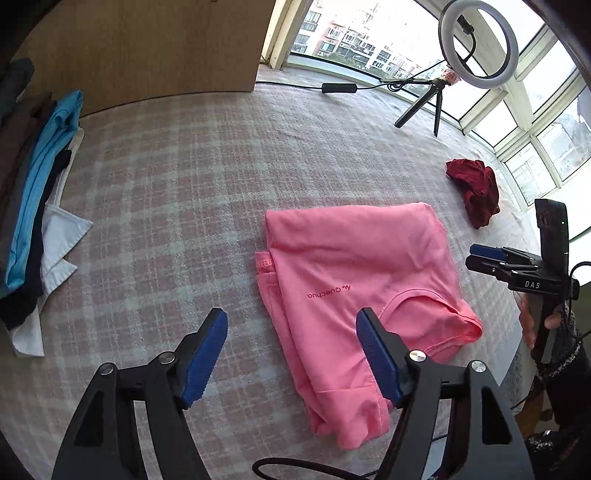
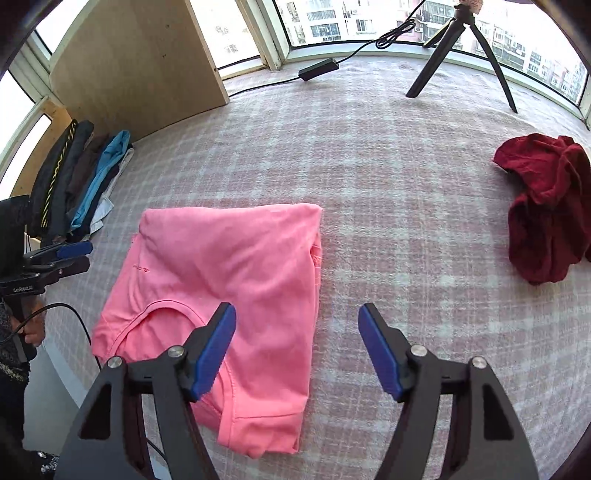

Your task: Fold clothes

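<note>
Pink-and-white checked fabric surface [image 2: 369, 184] throughout. Light wooden panel [image 2: 140, 66] stands far left. Curved white-framed bay windows [image 1: 532, 162] far, admitting daylight; apartment blocks [image 1: 343, 33] outside.

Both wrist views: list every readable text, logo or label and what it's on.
"Quechua", seen upside down, with a small logo: chest print on the pink shirt.
"DAS": white letters on the right gripper body, left wrist view.
White label on the left gripper body, right wrist view: too small to read reliably.
Orange tag at the pink shirt's edge: printed, unreadable.
Tag on the ring light tripod: blurred, unreadable.
</note>
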`<action>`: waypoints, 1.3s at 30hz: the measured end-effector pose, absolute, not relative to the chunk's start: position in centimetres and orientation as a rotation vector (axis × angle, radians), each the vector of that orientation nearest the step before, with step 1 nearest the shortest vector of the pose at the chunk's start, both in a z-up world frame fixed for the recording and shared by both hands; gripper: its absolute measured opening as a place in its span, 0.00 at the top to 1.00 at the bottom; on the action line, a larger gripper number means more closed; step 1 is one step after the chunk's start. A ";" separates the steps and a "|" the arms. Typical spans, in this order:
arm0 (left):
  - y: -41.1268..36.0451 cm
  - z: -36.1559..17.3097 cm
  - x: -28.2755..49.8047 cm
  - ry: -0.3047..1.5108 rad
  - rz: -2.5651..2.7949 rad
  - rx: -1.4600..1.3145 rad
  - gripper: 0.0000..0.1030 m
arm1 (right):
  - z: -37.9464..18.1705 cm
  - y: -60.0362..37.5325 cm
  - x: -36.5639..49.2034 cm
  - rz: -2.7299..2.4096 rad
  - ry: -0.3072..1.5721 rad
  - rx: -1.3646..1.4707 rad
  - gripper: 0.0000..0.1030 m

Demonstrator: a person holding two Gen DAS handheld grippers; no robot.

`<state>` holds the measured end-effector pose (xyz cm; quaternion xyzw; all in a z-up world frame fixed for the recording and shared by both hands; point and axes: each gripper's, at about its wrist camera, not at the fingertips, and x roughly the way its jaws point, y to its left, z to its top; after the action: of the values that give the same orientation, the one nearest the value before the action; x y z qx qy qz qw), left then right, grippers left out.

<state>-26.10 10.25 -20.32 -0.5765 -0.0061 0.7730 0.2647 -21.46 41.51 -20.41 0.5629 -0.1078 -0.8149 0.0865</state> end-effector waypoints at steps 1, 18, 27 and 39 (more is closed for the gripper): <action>10.7 -20.9 -26.0 -0.001 2.102 -1.574 0.32 | -21.2 41.3 -21.7 -2.406 -0.337 1.683 0.34; 16.5 -25.0 -23.5 0.227 2.148 -1.615 0.42 | -23.6 38.6 -21.9 -2.361 -0.090 1.692 0.40; 15.6 -21.5 -20.5 0.131 2.053 -1.541 0.51 | -19.8 43.5 -17.8 -2.340 -0.456 1.517 0.48; 24.9 -18.1 -16.4 0.170 1.737 -1.321 0.55 | -20.2 43.1 -12.3 -2.263 -0.445 1.578 0.76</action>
<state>-16.39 24.90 -18.09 -0.5362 0.0690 0.7053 0.4586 -12.27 43.08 -20.20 0.5562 -0.1568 -0.7976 0.1727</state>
